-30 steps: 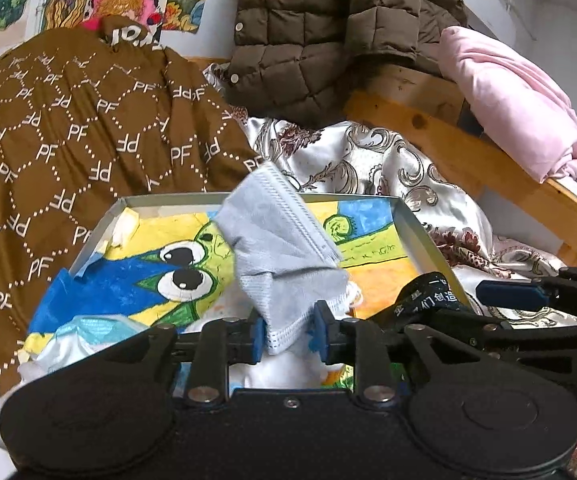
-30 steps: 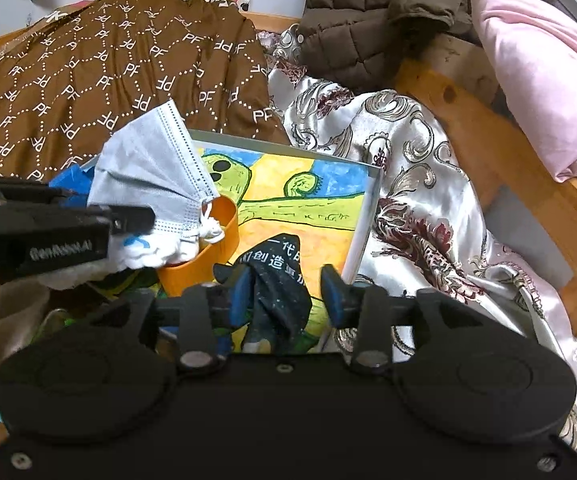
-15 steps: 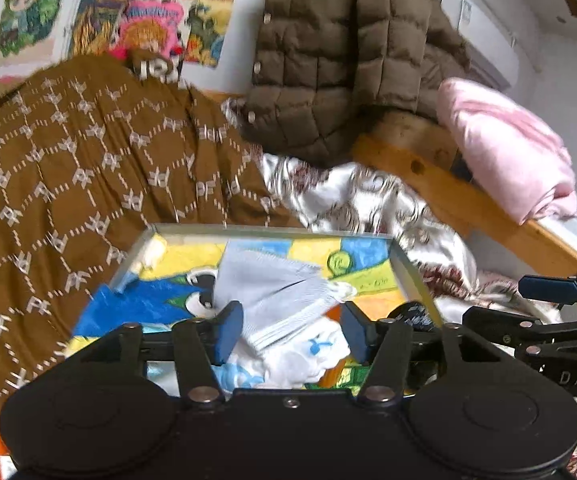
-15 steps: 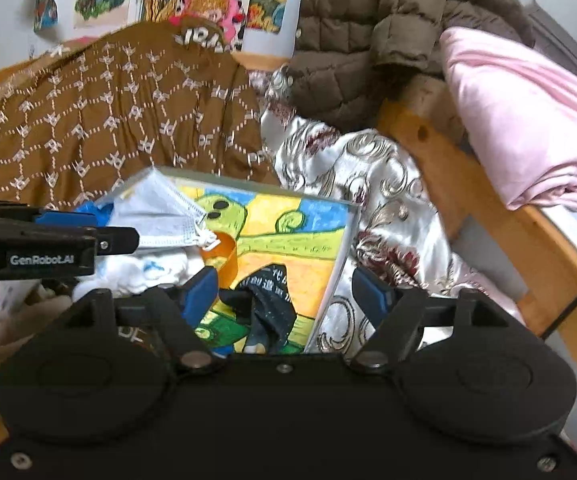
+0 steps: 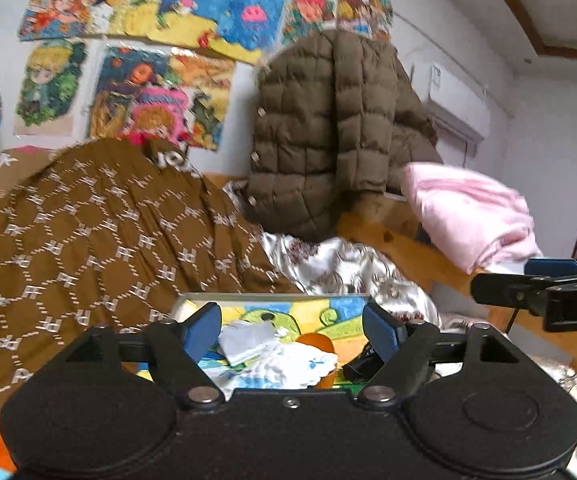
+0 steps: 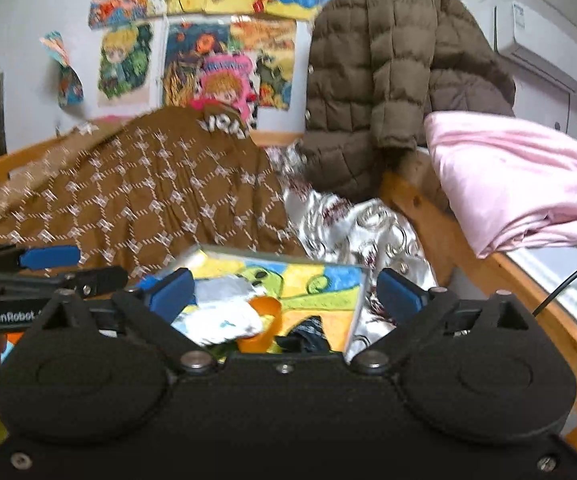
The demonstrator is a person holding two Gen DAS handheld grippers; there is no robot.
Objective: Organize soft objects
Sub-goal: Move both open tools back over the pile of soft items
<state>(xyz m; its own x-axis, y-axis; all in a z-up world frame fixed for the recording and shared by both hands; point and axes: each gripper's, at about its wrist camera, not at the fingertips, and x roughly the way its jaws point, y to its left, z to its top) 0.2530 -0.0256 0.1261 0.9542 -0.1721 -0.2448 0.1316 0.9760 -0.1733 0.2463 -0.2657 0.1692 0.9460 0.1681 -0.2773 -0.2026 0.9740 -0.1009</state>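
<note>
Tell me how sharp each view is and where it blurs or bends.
Left wrist view: posters and brown blanket smeared by motion blur, the left gripper crisp; fisheye bows the ceiling trim. Right wrist view: blanket and tray blurred, the right gripper sharp; daylight soft, no glare.

wooden bed (image 6: 428, 216) — brown patterned blanket (image 6: 148, 200), silvery quilt (image 6: 372, 228), shallow painted box (image 6: 320, 280) on top.

A brown puffer jacket (image 5: 328, 136) hangs at twelve o'clock, with cartoon posters (image 5: 144, 60) on the wall at ten. A brown patterned blanket (image 5: 100, 240) fills nine o'clock; a silvery floral sheet (image 6: 360, 224) lies centre-right. A pink folded quilt (image 6: 520, 180) rests on the wooden bed rail (image 6: 448, 240) at three.
</note>
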